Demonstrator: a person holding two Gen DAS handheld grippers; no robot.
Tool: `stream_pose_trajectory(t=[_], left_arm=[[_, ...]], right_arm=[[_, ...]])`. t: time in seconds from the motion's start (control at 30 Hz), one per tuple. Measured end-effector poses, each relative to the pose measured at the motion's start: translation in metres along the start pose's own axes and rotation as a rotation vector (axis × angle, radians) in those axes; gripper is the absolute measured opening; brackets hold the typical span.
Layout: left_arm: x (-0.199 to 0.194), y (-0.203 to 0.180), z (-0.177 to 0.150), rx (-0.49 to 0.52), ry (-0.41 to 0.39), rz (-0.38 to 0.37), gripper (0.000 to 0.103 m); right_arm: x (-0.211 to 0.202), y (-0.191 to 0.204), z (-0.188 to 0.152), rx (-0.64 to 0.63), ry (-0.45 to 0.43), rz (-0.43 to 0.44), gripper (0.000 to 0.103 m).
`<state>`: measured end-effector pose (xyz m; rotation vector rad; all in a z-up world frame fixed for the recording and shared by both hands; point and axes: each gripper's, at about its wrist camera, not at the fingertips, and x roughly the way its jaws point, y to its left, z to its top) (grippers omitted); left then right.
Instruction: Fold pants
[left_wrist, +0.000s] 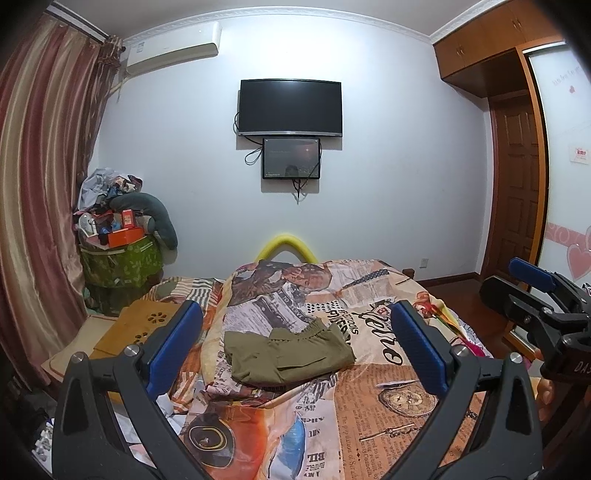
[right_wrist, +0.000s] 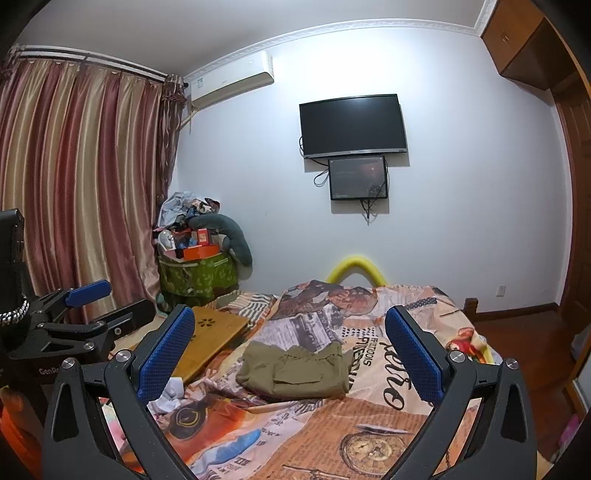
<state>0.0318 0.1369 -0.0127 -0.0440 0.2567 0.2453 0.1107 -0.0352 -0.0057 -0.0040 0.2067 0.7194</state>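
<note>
The olive-green pants (left_wrist: 290, 356) lie folded into a compact bundle near the middle of the bed, resting on a quilt (left_wrist: 388, 406) printed with newspaper text, portraits and a pocket watch. The elastic waistband faces the far side, toward the wall, and a flat pocket shows on the near face of the bundle. The left gripper (left_wrist: 293, 350) hangs above the near part of the bed with its jaws wide apart — the blue pads (left_wrist: 173, 347) frame the pants from either side in its own view without touching them. The right gripper (right_wrist: 290, 349) is held the same way, jaws spread wide and nothing between them, with the pants (right_wrist: 295, 371) lying beyond its fingertips. Each tool appears at the edge of the other's view, so the two sit side by side, near each other and both short of the bundle. To the left of the pants a wooden board (right_wrist: 210, 338) with a flower-shaped cutout lies on the bed, and some crumpled white cloth (right_wrist: 168, 397) sits near it. At the far end a yellow foam tube (left_wrist: 284, 249) arches over the foot of the bed. On the far wall hang a dark television (left_wrist: 290, 107) and a smaller screen (left_wrist: 291, 158) just below it — striped curtains (right_wrist: 74, 184) fill the left side.
</note>
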Motion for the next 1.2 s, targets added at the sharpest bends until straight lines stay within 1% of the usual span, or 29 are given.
stream_pose_trajectory(t=[0.27,0.6,1.2], left_arm=[[0.0015,-0.0009,-0.0003,0.010,0.009,-0.017,0.103],[0.0050,-0.0048,0.0001,0.019,0.042,-0.062,0.103],[0.0065,-0.0040,-0.0009,0.008,0.043,-0.054,0.103]], right_arm=[[-0.0016,-0.0030,-0.0002,0.016,0.003,-0.007,0.102],[-0.0046,-0.0059,0.0015,0.025,0.000,-0.017,0.102],[-0.0028,-0.0076,0.0007,0.029,0.007,-0.026,0.102]])
